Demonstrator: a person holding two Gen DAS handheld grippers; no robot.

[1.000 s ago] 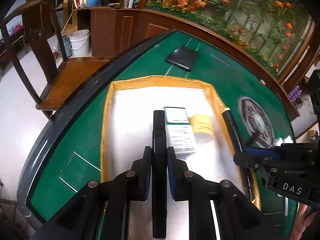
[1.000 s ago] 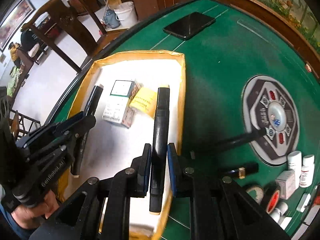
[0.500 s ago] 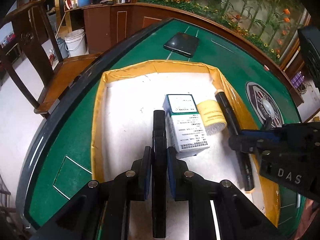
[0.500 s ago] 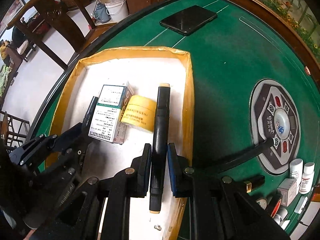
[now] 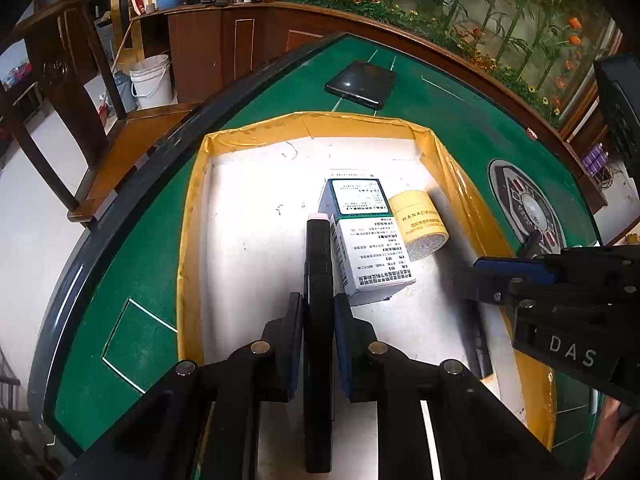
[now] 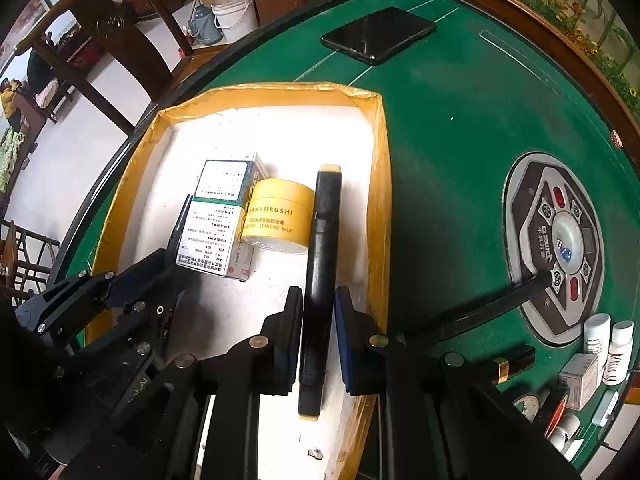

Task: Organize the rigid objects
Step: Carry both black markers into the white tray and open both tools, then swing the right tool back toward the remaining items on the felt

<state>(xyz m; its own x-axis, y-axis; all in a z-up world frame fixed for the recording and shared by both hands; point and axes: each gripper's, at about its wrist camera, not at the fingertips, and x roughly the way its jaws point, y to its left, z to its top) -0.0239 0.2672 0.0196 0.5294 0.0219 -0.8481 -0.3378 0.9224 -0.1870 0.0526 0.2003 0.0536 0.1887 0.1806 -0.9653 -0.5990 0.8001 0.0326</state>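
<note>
Left wrist view: the black marker runs down betw. the clamped pads & its near end is lost under the gripper body; a second dark marker by the tray's right wall is mostly covered by the right gripper, tip not visible. Right wrist view: the other gripper hides nearly all of its marker and the near corner of the white box. Small bottles & bits at the lower right are cut by the frame edge, labels too small to read.
</note>
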